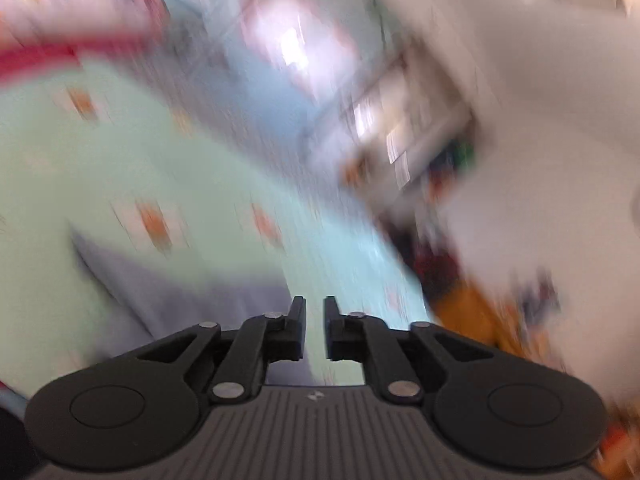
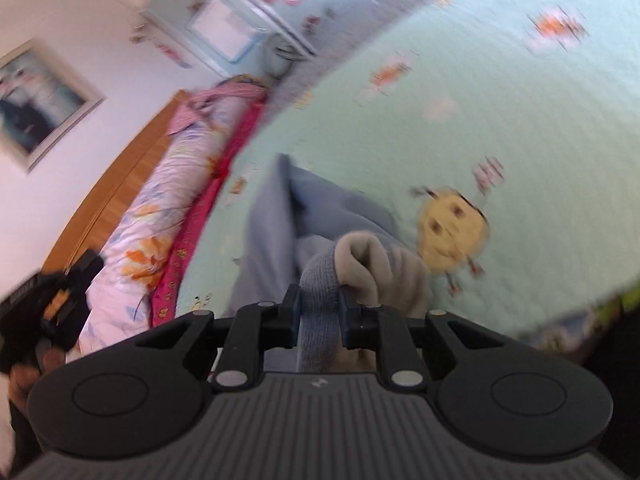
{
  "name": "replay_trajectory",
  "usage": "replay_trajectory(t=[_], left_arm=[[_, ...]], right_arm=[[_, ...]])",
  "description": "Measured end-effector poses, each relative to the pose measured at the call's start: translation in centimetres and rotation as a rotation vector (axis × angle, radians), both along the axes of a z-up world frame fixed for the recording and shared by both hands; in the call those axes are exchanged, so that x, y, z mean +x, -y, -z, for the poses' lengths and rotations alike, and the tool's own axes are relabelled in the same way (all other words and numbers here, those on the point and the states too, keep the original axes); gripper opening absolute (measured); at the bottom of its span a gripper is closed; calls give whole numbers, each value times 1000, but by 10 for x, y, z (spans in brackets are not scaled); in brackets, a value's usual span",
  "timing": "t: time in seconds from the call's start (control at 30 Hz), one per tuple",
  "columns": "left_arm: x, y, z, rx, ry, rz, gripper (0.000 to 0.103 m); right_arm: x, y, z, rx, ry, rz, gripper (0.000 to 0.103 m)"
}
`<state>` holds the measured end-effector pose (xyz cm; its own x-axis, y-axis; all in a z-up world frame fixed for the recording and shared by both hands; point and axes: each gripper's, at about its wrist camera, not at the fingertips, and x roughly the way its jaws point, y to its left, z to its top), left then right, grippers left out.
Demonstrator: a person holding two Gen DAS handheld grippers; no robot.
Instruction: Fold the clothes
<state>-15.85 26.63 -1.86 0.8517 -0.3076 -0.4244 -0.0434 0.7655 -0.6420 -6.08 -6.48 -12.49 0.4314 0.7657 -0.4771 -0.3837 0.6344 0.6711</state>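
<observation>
While the soft blue-grey garment with a ribbed knit cuff and pale beige lining is pinched at that cuff by the right hand-held gripper, the rest of it lies crumpled on the mint-green bed sheet with small orange prints and a yellow cartoon bee, trailing away from the fingers twd the far end of the bed. Jaws are drawn in tight on the ribbed band, cloth bunched btwn them.

Risk 1: grip sits on a thick rolled wad, not a flat edge. Any pull could let the knit slide out, or drag the whole bundle instead of spreading it, so the fold ends up lumpy.

Risk 2: the left hand-held gripper holds nothing; its jaws stand nearly together w/ a narrow gap and only sheet behind them. Left view is heavily blurred, so where it is heading can't be told. A blue-grey patch at lower left of that view is prob. the same garment, not certain. With one side unheld, lifting now would let it hang and twist.

Risk 3: the rolled floral quilt with a pink-red border lies along the wooden headboard, near the garment's far end; a wide swing could snag there.
</observation>
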Motion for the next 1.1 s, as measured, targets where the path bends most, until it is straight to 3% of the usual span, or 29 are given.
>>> replay_trajectory(t=[0.1,0.17,0.23,0.4,0.5,0.57,0.7,0.73,0.8,0.83,0.93,1.1], left_arm=[[53,35,49,23,-264,101,12],[82,49,85,-12,-447,142,14],[99,59,110,-66,-562,170,15],[99,64,109,-154,-510,159,15],[80,48,108,-301,-462,112,18],[67,35,108,-391,-418,71,36],[65,26,107,-481,-367,38,47],[69,29,107,-476,-369,41,57],[79,37,108,-438,-395,51,61],[84,38,106,-404,-414,47,58],[100,46,102,-252,-452,8,12],[84,30,94,-236,-344,-65,9]], right_arm=[[-1,-13,4,-42,-4,-61,21],[-6,-17,4,-76,0,-91,21],[-10,-20,3,-104,15,-113,21],[-16,-31,6,-182,49,-156,21],[-12,-30,10,-176,30,-147,21],[-9,-28,13,-165,17,-146,21],[-8,-31,17,-158,2,-169,21],[-9,-34,17,-164,4,-174,21],[-10,-35,17,-171,10,-174,21],[-10,-35,16,-174,13,-170,21],[-11,-34,14,-175,23,-170,21],[-13,-29,9,-174,44,-152,21]])
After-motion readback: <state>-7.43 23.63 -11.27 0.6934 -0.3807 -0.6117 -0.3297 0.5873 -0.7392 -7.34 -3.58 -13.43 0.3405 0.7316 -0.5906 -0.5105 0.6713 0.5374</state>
